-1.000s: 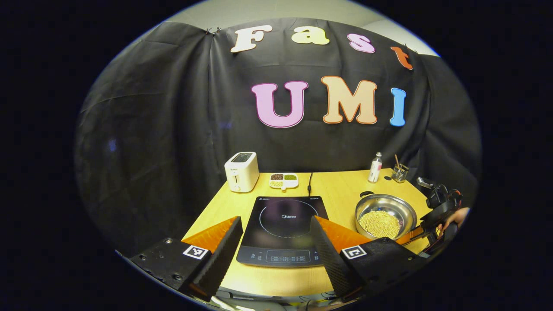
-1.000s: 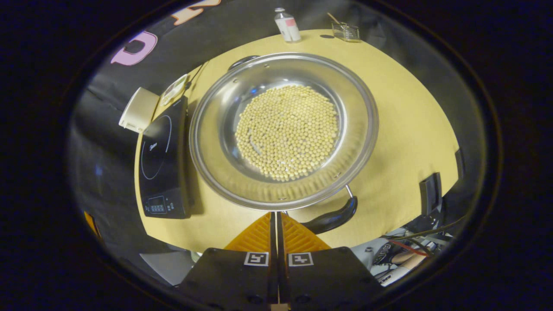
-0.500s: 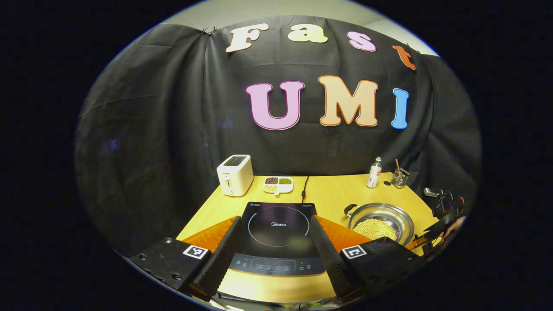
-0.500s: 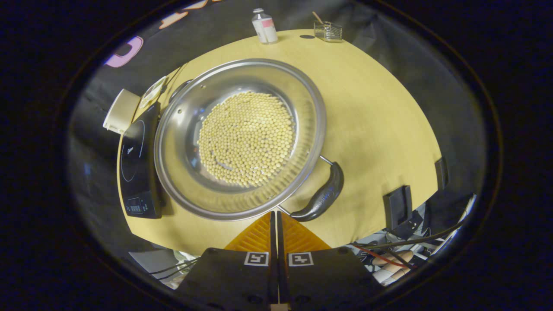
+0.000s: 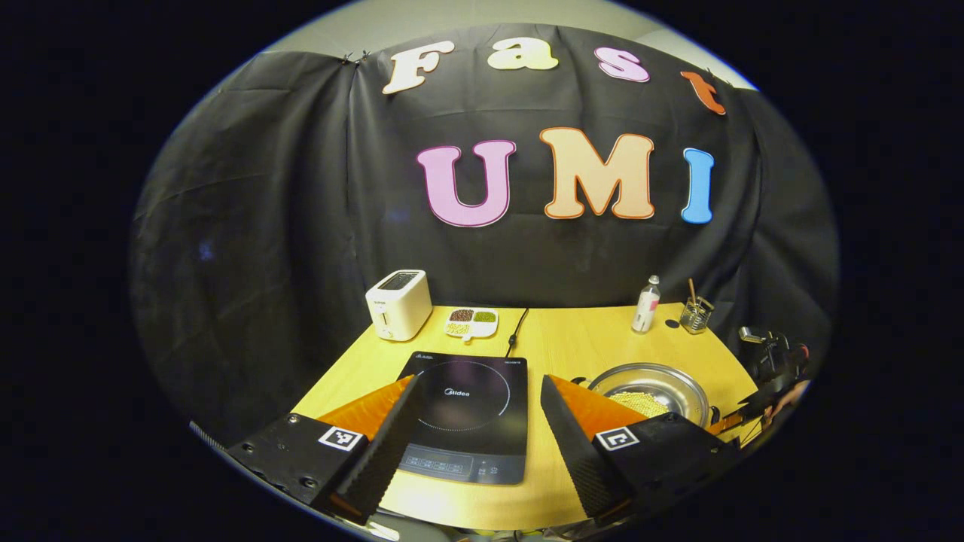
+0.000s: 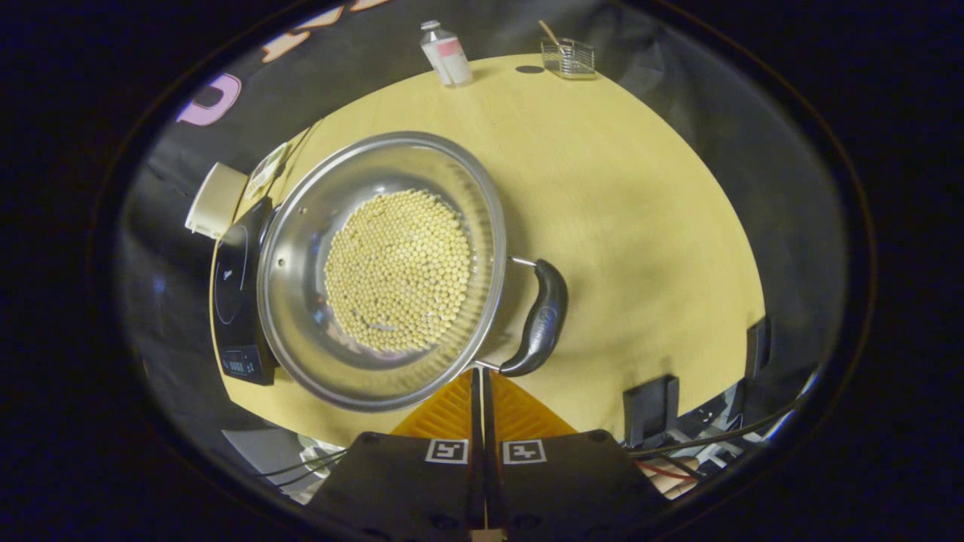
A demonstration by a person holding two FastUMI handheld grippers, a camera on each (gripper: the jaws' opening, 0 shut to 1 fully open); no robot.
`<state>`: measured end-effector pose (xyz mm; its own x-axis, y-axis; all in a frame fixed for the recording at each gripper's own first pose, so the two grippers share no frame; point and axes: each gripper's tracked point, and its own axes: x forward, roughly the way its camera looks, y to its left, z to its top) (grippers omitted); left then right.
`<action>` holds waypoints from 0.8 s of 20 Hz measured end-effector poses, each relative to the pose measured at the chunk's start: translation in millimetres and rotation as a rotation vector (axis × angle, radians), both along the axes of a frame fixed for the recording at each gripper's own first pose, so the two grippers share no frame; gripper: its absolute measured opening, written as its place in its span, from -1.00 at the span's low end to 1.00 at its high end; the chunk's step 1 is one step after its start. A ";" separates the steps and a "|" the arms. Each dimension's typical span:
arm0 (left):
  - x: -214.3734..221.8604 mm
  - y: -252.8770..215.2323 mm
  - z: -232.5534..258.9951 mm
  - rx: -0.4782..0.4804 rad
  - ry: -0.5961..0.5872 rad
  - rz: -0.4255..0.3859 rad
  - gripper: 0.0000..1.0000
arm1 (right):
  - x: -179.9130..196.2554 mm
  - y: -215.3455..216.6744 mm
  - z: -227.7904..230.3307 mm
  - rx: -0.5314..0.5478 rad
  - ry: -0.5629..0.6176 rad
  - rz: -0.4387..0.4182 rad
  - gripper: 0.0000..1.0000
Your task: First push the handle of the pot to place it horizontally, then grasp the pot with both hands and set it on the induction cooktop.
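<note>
Pot (image 6: 384,271), full of pale beans, sat on the table (image 6: 640,188) just right of the induction cooktop (image 5: 467,414). Right gripper (image 6: 482,380) was clenched on nothing, tips right by the near end of the black handle (image 6: 541,320), possibly touching; hard to tell. Looked like the push step, w/ the handle nearly sideways. Next: both grippers take a handle each. Left gripper (image 5: 474,421) hung released above the cooktop. Its view caught the toaster (image 5: 398,304); the right's gave the handle close up.

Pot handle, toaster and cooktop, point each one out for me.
pot handle (image 6: 544,320), right gripper view, middle of the dark grip.
toaster (image 5: 398,305), left gripper view, its front face.
cooktop (image 5: 471,421), left gripper view, bare glass surface.
</note>
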<state>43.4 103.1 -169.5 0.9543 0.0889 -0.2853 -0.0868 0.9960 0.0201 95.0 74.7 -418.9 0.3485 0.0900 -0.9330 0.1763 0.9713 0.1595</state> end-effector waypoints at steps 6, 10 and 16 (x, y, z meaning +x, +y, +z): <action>-6.8 -20.0 -8.2 0.002 0.023 0.077 0.89 | 22.6 -15.5 1.5 0.038 0.001 0.048 -0.94; -10.2 -30.5 -12.8 0.008 0.038 0.113 0.89 | 33.2 -22.7 -0.4 0.034 0.014 0.075 -1.00; -9.3 -44.5 -20.6 0.002 0.061 0.145 0.92 | 47.8 -33.5 2.2 0.071 0.009 0.067 -0.95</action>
<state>34.1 58.6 -190.0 0.9125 0.2247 -0.3418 -0.2279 0.9732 0.0313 142.8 41.2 -416.6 0.3309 0.1785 -0.9266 0.1130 0.9674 0.2267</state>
